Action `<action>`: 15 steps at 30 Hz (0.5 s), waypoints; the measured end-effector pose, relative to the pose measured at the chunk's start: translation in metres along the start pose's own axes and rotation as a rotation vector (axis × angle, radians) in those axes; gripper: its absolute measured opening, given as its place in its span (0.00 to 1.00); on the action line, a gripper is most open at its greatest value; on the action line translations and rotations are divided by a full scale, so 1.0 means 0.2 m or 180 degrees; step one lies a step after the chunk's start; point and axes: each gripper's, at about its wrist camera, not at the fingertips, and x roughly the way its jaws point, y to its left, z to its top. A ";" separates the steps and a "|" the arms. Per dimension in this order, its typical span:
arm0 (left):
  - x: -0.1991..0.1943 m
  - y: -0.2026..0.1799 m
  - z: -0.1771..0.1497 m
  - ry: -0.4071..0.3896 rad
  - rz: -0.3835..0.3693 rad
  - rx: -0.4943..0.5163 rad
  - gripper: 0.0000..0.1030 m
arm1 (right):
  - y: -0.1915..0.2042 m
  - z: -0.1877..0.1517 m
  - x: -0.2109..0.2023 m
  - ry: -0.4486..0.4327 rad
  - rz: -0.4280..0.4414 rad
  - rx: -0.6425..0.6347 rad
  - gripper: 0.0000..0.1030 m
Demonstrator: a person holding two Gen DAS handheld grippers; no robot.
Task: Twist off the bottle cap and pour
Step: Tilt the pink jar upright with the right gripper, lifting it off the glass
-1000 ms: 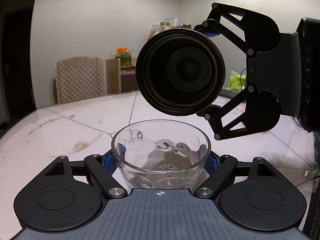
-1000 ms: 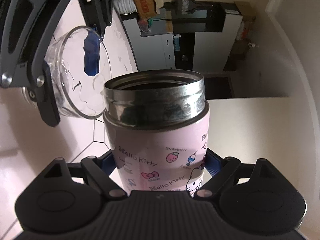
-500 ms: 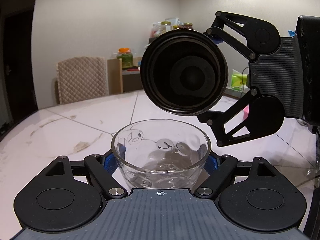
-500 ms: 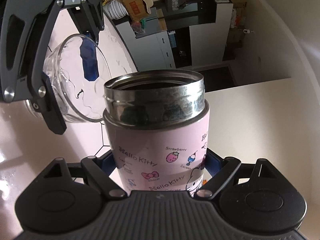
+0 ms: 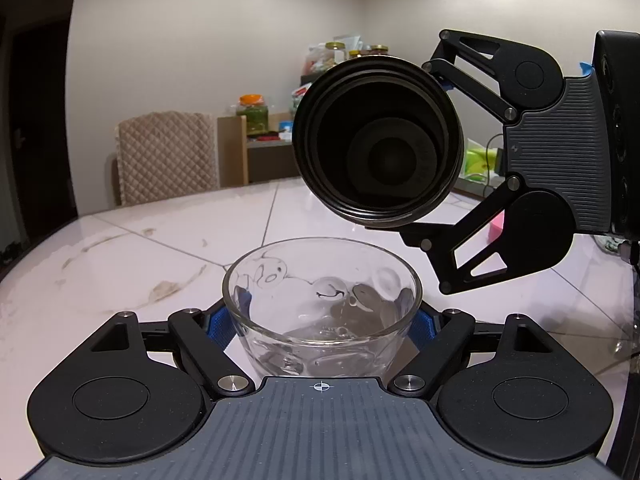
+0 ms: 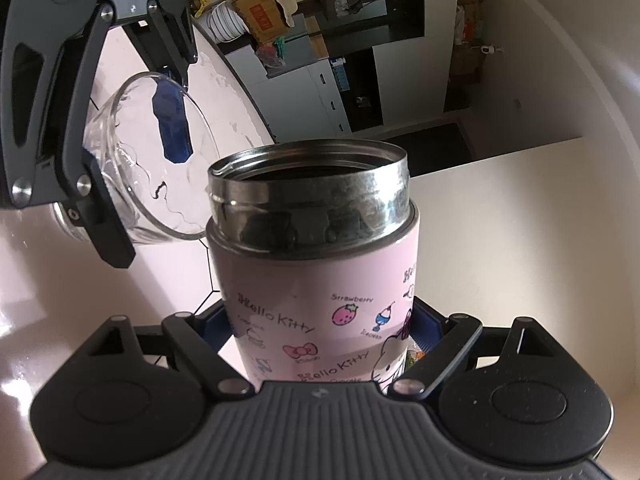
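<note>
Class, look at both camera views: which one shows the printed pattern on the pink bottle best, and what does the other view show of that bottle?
The right wrist view: the bottle fills the centre, its pink side with cartoon prints and steel neck facing the camera. The left wrist view shows only its dark open mouth, seen end-on above the glass bowl, with no pattern visible.

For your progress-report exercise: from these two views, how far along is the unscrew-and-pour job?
Done: the cap is off, since the pink cartoon-printed steel flask shows a bare open mouth. In hand: the right claw grips the flask, tipped mouth-first above the clear glass bowl, which the left claw holds. The bowl already shows some clear liquid; no stream is visible. Left: finish pouring if needed and set both down.
</note>
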 end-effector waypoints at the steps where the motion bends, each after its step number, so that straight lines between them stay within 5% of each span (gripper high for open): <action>1: 0.00 0.00 0.00 0.0001 -0.0001 -0.0003 0.83 | -0.01 0.00 0.00 0.0001 0.0008 0.0015 0.86; 15: 0.00 -0.01 0.00 0.0020 -0.0021 -0.0046 0.83 | -0.07 0.02 0.05 0.0033 0.0127 0.0268 0.86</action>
